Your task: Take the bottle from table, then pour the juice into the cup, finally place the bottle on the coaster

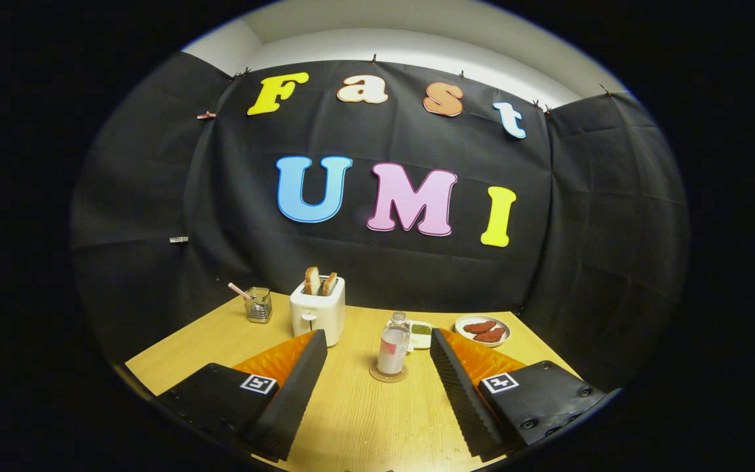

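A small clear bottle [394, 346] with pale juice and a pinkish label stands upright on a round coaster [388, 374] on the wooden table [358, 419]. Right behind the bottle sits a white cup [419, 333] with something green in it. My gripper [377, 341] is open, its fingers spread wide. The bottle stands just ahead of the fingertips, in line with the gap between them, and nothing touches it.
A white toaster [317, 313] with two slices of bread stands left of the bottle, close to the left fingertip. Farther left is a glass jar [259, 305] with a straw. A white plate [482, 330] with reddish food sits at the right, near the table's back edge.
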The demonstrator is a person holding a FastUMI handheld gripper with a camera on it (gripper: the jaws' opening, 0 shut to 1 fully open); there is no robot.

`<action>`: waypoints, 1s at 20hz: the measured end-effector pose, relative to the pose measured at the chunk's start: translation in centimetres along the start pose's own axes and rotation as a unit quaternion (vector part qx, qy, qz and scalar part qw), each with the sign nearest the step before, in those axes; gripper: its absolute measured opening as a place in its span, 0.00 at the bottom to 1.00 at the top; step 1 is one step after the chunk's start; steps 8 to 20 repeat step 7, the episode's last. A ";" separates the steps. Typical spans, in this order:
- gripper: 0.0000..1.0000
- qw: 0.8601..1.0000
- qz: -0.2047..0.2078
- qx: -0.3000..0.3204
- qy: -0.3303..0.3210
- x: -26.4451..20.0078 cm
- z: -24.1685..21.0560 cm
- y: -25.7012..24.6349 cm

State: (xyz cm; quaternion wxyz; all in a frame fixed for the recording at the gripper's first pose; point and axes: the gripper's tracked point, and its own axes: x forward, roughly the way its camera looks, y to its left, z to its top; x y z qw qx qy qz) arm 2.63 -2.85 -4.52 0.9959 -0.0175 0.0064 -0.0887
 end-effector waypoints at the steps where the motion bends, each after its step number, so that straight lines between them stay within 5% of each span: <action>1: 0.97 1.000 0.001 0.003 -0.001 0.0 0.1 0.1; 20: 0.97 0.999 -0.014 0.035 -0.003 0.4 0.7 -0.3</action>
